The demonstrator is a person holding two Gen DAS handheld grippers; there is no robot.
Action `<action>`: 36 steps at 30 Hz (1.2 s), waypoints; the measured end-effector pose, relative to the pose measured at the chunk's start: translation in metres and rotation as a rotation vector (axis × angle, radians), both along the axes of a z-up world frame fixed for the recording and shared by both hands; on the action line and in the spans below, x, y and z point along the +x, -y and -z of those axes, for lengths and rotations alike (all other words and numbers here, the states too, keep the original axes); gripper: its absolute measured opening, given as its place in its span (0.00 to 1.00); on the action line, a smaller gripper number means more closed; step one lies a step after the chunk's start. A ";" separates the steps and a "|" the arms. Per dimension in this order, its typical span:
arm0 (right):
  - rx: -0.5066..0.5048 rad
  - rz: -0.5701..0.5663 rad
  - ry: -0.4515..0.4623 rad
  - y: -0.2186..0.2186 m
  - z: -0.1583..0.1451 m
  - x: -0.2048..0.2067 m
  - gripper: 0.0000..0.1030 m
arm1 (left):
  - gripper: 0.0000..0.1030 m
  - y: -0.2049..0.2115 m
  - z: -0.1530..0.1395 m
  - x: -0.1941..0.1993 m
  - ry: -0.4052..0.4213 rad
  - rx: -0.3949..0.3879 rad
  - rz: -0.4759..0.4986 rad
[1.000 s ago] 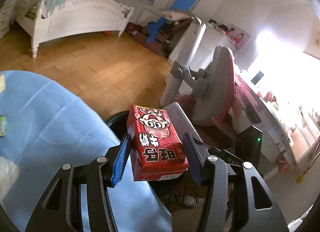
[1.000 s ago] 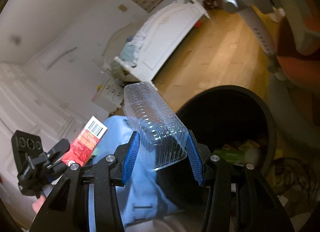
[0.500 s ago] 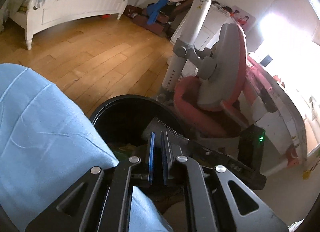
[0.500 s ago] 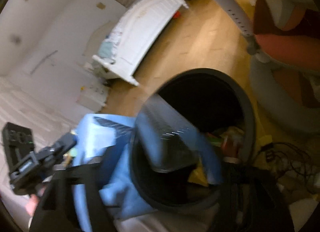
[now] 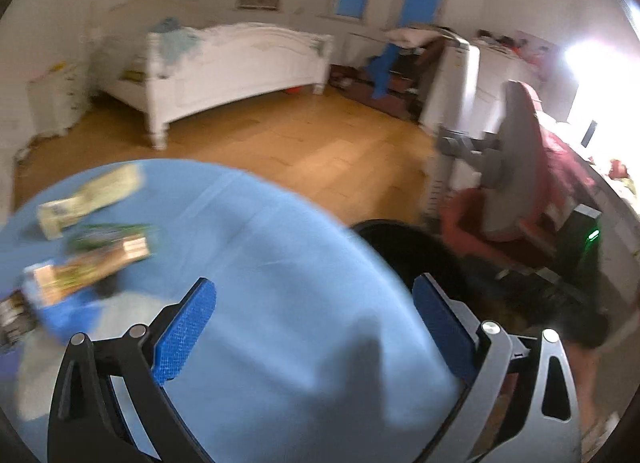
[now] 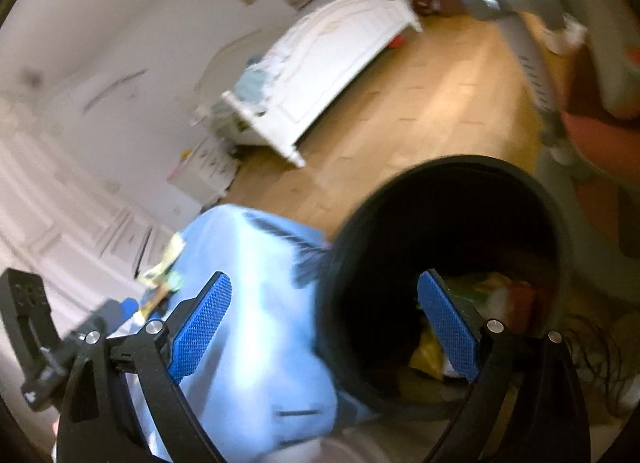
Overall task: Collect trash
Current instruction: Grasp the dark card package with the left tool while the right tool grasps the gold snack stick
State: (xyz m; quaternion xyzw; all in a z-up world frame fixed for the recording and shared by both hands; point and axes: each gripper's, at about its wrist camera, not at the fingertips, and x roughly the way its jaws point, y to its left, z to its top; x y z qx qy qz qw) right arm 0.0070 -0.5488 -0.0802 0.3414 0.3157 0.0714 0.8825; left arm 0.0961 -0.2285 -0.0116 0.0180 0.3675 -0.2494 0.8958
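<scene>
My left gripper (image 5: pixel 316 323) is open and empty above the table's blue cloth (image 5: pixel 280 263). Several snack wrappers (image 5: pixel 92 267) lie blurred on the cloth at the left. The black trash bin (image 5: pixel 400 239) shows past the cloth's right edge. In the right wrist view my right gripper (image 6: pixel 324 323) is open and empty, over the near rim of the bin (image 6: pixel 556 215). Trash (image 6: pixel 492 299) lies in the bin's bottom. Wrappers (image 6: pixel 164 279) lie on the cloth (image 6: pixel 256 303) at the left, where the left gripper's body (image 6: pixel 36 343) shows.
A red and grey chair (image 5: pixel 516 167) stands right of the bin, beside a desk. A white bed (image 5: pixel 236 67) stands across the wooden floor (image 5: pixel 304 147). Cables (image 6: pixel 600 359) lie on the floor by the bin.
The red box left my left gripper, which shut, then opened and swung left over the table. My right gripper opened and the clear plastic tray is gone from it.
</scene>
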 end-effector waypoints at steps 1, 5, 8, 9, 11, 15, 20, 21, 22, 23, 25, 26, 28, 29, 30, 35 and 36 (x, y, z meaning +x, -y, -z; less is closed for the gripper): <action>-0.012 -0.031 0.006 -0.011 -0.006 0.006 0.90 | 0.95 -0.019 0.001 0.000 0.002 0.006 -0.039; -0.073 -0.161 0.036 -0.059 -0.031 0.030 0.90 | 0.95 -0.092 0.004 0.006 -0.006 0.006 -0.193; -0.155 -0.289 0.077 -0.106 -0.052 0.047 0.90 | 0.95 -0.156 0.006 0.009 -0.001 0.006 -0.300; -0.204 -0.346 0.102 -0.127 -0.061 0.053 0.90 | 0.95 -0.172 0.007 0.009 0.004 0.016 -0.324; -0.292 -0.435 0.141 -0.161 -0.076 0.062 0.90 | 0.95 -0.201 0.008 0.012 0.014 0.046 -0.345; -0.536 -0.656 0.221 -0.242 -0.098 0.082 0.81 | 0.95 -0.227 0.009 0.024 0.031 0.161 -0.265; -0.726 -0.879 0.215 -0.308 -0.092 0.119 0.66 | 0.95 -0.230 0.018 0.037 0.055 0.299 -0.099; -0.762 -0.928 0.217 -0.320 -0.086 0.127 0.64 | 0.95 -0.230 0.021 0.041 0.053 0.317 -0.075; -0.795 -0.969 0.218 -0.330 -0.082 0.133 0.63 | 0.95 -0.233 0.023 0.043 0.052 0.328 -0.064; -0.822 -0.994 0.216 -0.338 -0.078 0.137 0.60 | 0.95 -0.231 0.027 0.044 0.046 0.338 -0.054; -0.884 -1.054 0.203 -0.352 -0.068 0.146 0.60 | 0.95 -0.234 0.032 0.052 0.020 0.332 -0.027; -0.898 -1.068 0.200 -0.355 -0.064 0.148 0.60 | 0.95 -0.234 0.035 0.055 0.006 0.321 -0.007; -0.931 -1.101 0.191 -0.364 -0.057 0.157 0.60 | 0.95 -0.234 0.039 0.057 -0.014 0.310 0.034; -0.936 -1.111 0.181 -0.364 -0.054 0.160 0.55 | 0.95 -0.232 0.040 0.057 -0.018 0.312 0.048; -0.944 -1.121 0.164 -0.367 -0.051 0.162 0.50 | 0.95 -0.231 0.042 0.059 -0.025 0.317 0.061; -0.914 -1.102 0.146 -0.365 -0.046 0.162 0.21 | 0.64 -0.235 0.048 0.075 -0.106 0.255 0.066; -0.903 -1.092 0.145 -0.362 -0.046 0.161 0.18 | 0.64 -0.237 0.047 0.076 -0.107 0.246 0.056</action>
